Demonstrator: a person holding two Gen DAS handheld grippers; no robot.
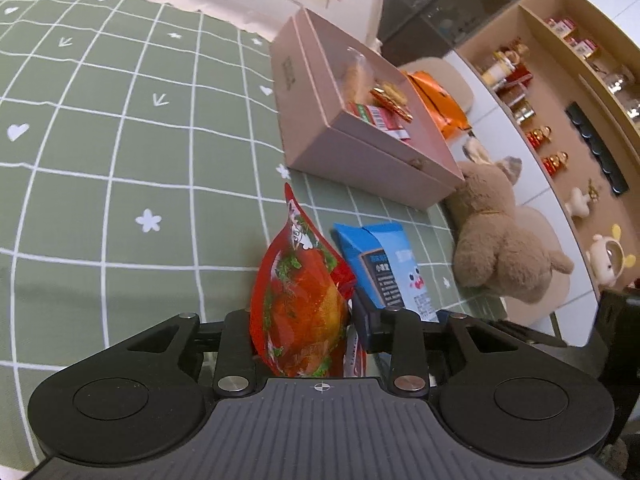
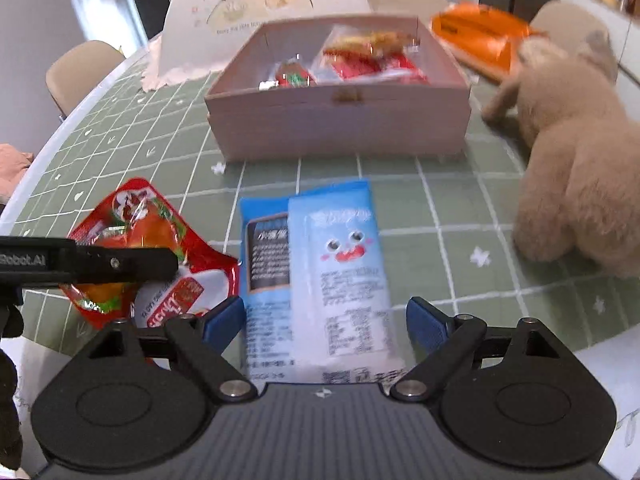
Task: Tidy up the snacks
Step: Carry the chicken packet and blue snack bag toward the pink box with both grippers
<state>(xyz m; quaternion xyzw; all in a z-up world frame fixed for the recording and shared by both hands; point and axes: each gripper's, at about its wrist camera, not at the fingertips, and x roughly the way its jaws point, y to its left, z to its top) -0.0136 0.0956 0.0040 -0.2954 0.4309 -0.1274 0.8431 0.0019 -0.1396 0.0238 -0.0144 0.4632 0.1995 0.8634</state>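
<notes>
Left wrist view: the left gripper (image 1: 304, 320) is clamped on a glossy, crinkled red pouch (image 1: 300, 300), held edge-up over the green checked cloth (image 1: 120, 160). Beside it the flat blue packet (image 2: 316, 276) lies on the cloth between the right gripper's (image 2: 324, 316) wide-apart jaws. Beyond stands the rectangular pink box (image 2: 340, 128), snacks inside, with a fuzzy tan plush (image 2: 580, 184) near its right.

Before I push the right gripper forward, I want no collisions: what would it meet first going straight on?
The right gripper, open, already straddles the blue snack packet. Straight on, it would likely slide along that packet, then reach the pink box; depth is uncertain.
</notes>
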